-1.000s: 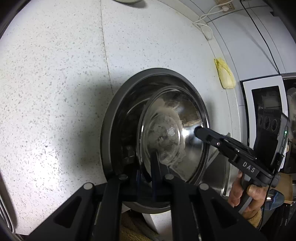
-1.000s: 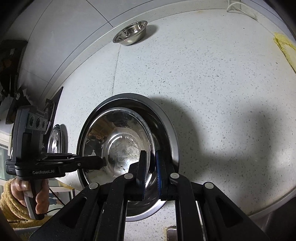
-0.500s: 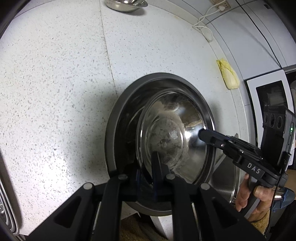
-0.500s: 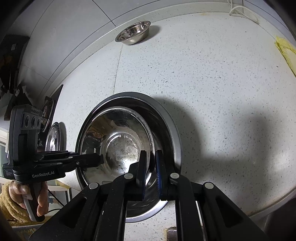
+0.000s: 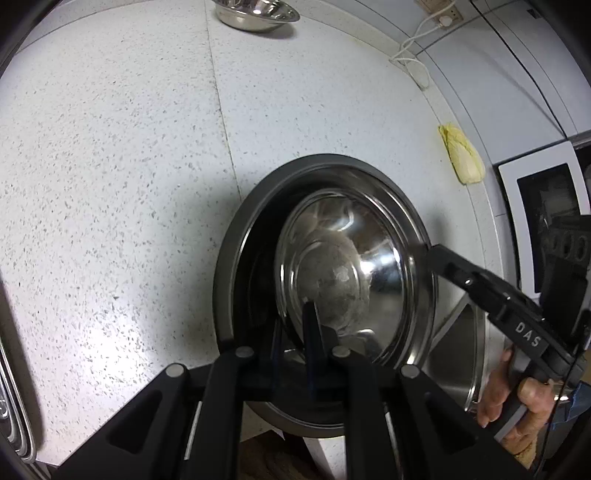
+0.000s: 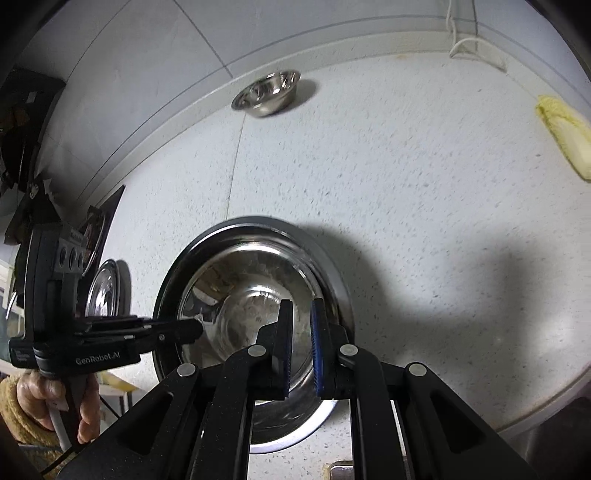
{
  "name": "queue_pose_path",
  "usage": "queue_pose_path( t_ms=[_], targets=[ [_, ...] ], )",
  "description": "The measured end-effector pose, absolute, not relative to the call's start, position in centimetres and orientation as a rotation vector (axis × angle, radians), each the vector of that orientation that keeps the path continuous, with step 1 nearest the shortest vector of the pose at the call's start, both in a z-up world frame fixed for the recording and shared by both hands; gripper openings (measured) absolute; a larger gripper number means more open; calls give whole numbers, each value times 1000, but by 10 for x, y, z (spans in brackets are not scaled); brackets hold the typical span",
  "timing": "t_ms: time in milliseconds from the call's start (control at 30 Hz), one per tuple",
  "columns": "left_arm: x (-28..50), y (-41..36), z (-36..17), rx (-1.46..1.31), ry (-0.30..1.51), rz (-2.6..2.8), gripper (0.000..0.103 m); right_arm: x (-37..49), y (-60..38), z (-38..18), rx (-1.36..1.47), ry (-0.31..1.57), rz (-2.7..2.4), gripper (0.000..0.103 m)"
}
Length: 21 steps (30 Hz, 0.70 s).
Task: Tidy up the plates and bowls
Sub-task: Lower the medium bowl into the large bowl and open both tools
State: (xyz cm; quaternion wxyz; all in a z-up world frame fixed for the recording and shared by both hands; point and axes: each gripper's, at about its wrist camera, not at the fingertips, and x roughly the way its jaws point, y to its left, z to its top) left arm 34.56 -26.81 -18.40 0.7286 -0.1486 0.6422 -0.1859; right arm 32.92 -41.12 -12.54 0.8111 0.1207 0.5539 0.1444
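Observation:
A shiny steel bowl sits nested inside a wider steel bowl with a dull grey rim, near the front edge of the speckled counter. My left gripper is shut on the bowl's near rim; the right wrist view shows it at the bowl's left side. At the opposite rim, my right gripper is shut as well, and its tip shows in the left wrist view. Whether the pads pinch one rim or both is hidden.
A small steel bowl stands by the back wall. A yellow cloth lies at the counter's right end, a white cable near it. A steel plate sits left, a sink right.
Both views have tipped up a little, so the small bowl at the back shows more fully. The grips on the big bowl stay the same.

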Motion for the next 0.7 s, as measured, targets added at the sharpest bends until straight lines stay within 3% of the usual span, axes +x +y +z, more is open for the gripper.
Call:
queue_pose_path(
  t_ms=[100, 167, 267, 300, 700],
  targets=[
    [342, -272, -183, -302, 1405, -412, 12, 329, -405, -120, 212, 1179, 302, 9],
    [339, -274, -181, -294, 1399, -433, 24, 329, -402, -116, 206, 1170, 310, 11],
    [334, -278, -173, -256, 1373, -436, 42, 328, -396, -115, 180, 1164, 310, 32],
    [333, -278, -171, -247, 1367, -437, 43, 329, -395, -116, 177, 1163, 312, 37],
    [332, -271, -148, -224, 1288, -457, 47, 330, -395, -109, 177, 1131, 335, 42]
  ],
)
